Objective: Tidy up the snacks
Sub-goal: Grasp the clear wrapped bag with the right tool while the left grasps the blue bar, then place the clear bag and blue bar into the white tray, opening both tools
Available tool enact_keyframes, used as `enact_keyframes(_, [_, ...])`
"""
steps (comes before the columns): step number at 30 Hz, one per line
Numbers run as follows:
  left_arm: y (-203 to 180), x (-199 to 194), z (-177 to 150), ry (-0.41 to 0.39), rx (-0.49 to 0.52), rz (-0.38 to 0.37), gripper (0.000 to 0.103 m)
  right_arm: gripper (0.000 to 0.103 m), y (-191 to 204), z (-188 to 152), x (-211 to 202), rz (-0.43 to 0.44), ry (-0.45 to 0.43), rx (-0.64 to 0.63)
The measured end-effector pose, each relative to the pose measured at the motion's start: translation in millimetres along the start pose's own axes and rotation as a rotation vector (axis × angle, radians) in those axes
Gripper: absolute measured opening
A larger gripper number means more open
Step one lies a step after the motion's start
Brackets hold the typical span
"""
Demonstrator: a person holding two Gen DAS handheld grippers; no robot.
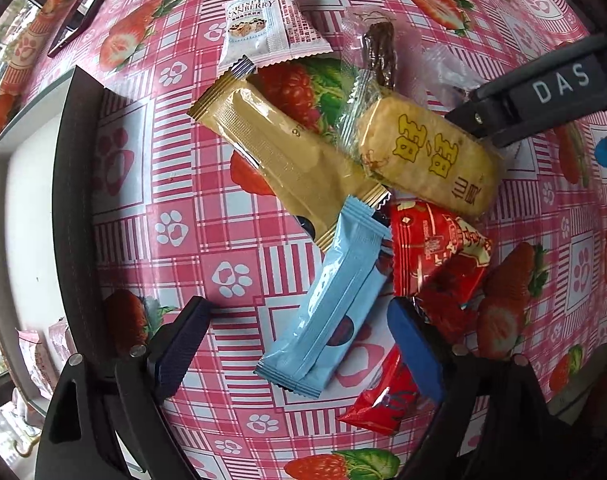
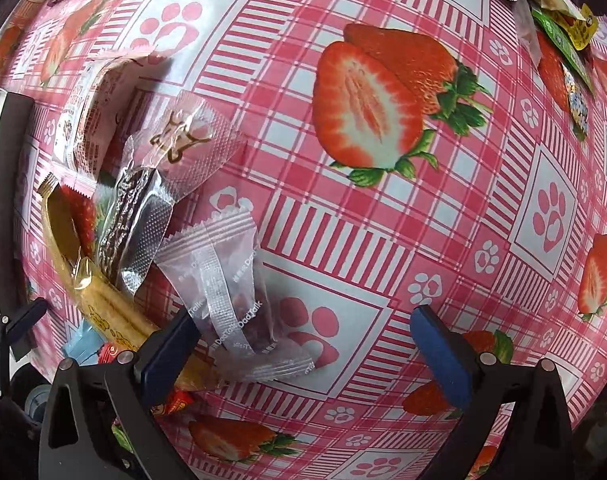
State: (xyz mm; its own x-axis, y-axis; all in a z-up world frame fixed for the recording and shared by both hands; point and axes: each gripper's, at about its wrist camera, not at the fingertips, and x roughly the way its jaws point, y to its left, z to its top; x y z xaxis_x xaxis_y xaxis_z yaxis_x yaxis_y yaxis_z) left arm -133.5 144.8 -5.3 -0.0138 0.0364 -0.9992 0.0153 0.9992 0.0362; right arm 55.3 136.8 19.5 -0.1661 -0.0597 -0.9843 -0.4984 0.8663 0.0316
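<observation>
**Snacks heaped on the strawberry cloth, both grippers wide above them**

Snacks lie in a loose pile on the tablecloth (image 1: pixel 175 184), and from the left wrist we look straight down on them. Our left gripper (image 1: pixel 299 344) has its jaws spread wide and nothing pressed between the pads; the blue packet (image 1: pixel 331 304) lies on the cloth between the fingers, apart from the left one. A red packet (image 1: pixel 383 396) sits partly under the right finger. Above the blue packet we see a gold bar (image 1: pixel 271 152), its lower end overlapped by it, a yellow cracker (image 1: pixel 427 152) leaning on the gold bar, and a second red pack (image 1: pixel 435 252) just below the cracker. A white cranberry packet (image 1: pixel 259 28) and a brown stick (image 1: pixel 379 56) lie at the far end. A white tray (image 1: pixel 75 200) borders the pile on the left.

From the right wrist, our right gripper (image 2: pixel 303 344) also stands open and empty. A clear candy wrapper (image 2: pixel 231 280) lies just beside its left finger, with bare cloth between the fingers. More packets (image 2: pixel 559 40) rest at the upper right
</observation>
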Motion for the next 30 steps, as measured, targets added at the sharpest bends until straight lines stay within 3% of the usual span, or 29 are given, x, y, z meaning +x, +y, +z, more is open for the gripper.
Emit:
enact_keyframes(3, [0,-2,2,0.000,0.000,-0.002,0.091,0.103,8,9,0,-0.002,0.033,-0.016])
enact_keyframes(6, [-6,-8,12,-0.013,0.007,-0.014,0.077,0.098,7,10,12,-0.009,0.016,-0.028])
enact_keyframes(8, [-6,-13,15,-0.022,0.006,-0.028,0.058,0.075,19,-1,10,-0.016,-0.022,-0.071])
enact_keyframes(9, [-3,-15,16,-0.024,0.004,-0.032,0.053,0.067,26,-3,6,-0.018,-0.040,-0.093])
enact_keyframes(11, [1,-20,19,-0.025,0.000,-0.048,0.028,0.030,36,-7,-3,-0.016,-0.066,-0.116])
enact_keyframes(15, [19,-23,21,-0.007,-0.052,-0.132,0.026,0.030,29,-8,-15,0.078,-0.063,-0.034])
enact_keyframes(21, [34,-45,20,-0.054,-0.065,-0.200,0.026,0.030,5,-18,-24,0.233,-0.056,0.131])
enact_keyframes(30, [63,-79,24,-0.148,0.004,-0.261,0.026,0.030,3,-46,-57,0.249,-0.134,0.278])
